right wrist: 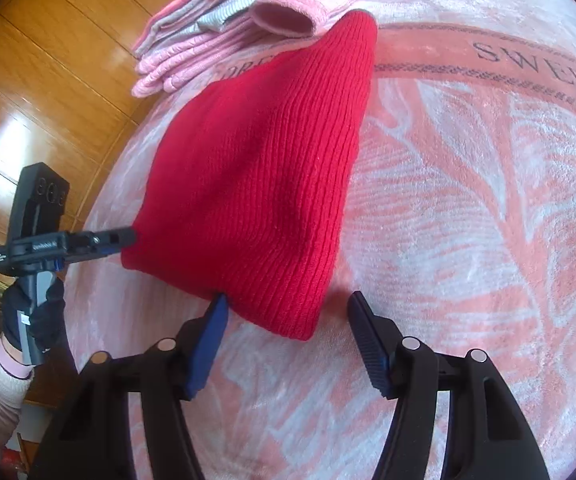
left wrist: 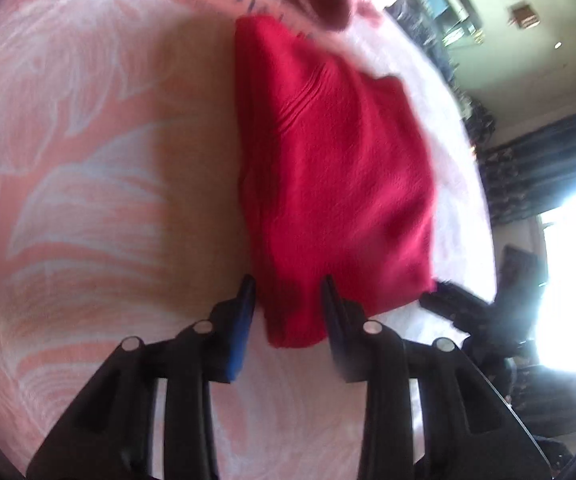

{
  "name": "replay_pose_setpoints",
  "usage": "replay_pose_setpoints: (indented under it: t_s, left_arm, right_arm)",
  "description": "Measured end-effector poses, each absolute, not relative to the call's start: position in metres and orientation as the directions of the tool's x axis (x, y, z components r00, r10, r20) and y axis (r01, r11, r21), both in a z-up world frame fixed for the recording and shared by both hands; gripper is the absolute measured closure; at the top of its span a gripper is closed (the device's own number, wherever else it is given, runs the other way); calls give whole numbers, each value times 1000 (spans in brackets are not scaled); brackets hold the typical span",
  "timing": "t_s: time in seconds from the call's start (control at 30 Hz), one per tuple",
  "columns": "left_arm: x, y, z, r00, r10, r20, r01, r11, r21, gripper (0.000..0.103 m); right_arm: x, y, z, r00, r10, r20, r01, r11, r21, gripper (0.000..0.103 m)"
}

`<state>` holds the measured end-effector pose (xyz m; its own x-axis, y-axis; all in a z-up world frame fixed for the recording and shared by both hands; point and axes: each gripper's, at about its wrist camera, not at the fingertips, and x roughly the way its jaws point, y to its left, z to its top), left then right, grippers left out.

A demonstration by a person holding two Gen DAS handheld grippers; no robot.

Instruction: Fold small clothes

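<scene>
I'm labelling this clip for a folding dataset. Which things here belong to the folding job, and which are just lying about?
Part of the job:
- red ribbed knit beanie, lying on the blanket
- left gripper, jaws open around the beanie's corner
- right gripper, open at its hem

Lying about:
- pink and white patterned plush blanket
- heap of pink and grey clothes beyond the beanie; possibly next to fold

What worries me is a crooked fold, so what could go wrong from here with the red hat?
1. The right gripper is open around one hem corner of the red hat. Closing might pinch the blanket too.
2. The left gripper straddles the other corner, but blur hides its grip. An uneven lift could skew the fold.
3. The hat's tip meets the pink clothes pile, so dragging may disturb it.
</scene>
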<state>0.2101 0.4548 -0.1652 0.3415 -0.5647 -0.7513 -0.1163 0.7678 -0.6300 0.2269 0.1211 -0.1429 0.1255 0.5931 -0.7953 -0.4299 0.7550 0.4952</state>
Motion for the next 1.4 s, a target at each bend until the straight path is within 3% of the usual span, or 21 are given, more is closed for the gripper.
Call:
replay_pose_setpoints:
  t_s: [0.1,0.43,0.6,1.03,1.13,1.23,1.3,1.33,1.4]
  left_arm:
    - [215,470,-147,416,-563,-714,-116,746,-655,45]
    - [274,503,-193,394,-674,-624,-170,614,-771,43]
    - [296,492,-210,354,-767,-536,-93,541,-836,44]
    - [335,429,-209,231,-820,-525,105,557,-824,31]
    - [335,434,-213,230,-834,-501,94,531,-842,34]
    - [337,436,-216,235,-831,-504,68,531,-844,45]
    - [335,434,-217,235,-820,-521,55,547,-836,60]
    - [335,433,-218,239,-824,-513,42,537,-842,61]
    - [331,436,-217,257,-833,-491,22,513,-858,66]
  right_arm:
    - [229,112,-134,130,624,-771,-425,737,525,39]
    - [236,104,-125,152,639,-754,-431,729,531,39]
    - [240,99,-129,144,634,-760,-444,728,523,39]
    - [304,104,-148,78,744,-664,-318,650,691,32]
    - [320,115,-161,37,757,-653,-282,634,720,32]
    - [332,123,-174,16,801,-599,-217,588,780,33]
    - [335,126,-174,11,802,-597,-206,586,784,42]
    - [334,125,-174,5,806,-593,-204,581,788,58]
    - [332,118,-171,4,823,-568,-194,558,807,63]
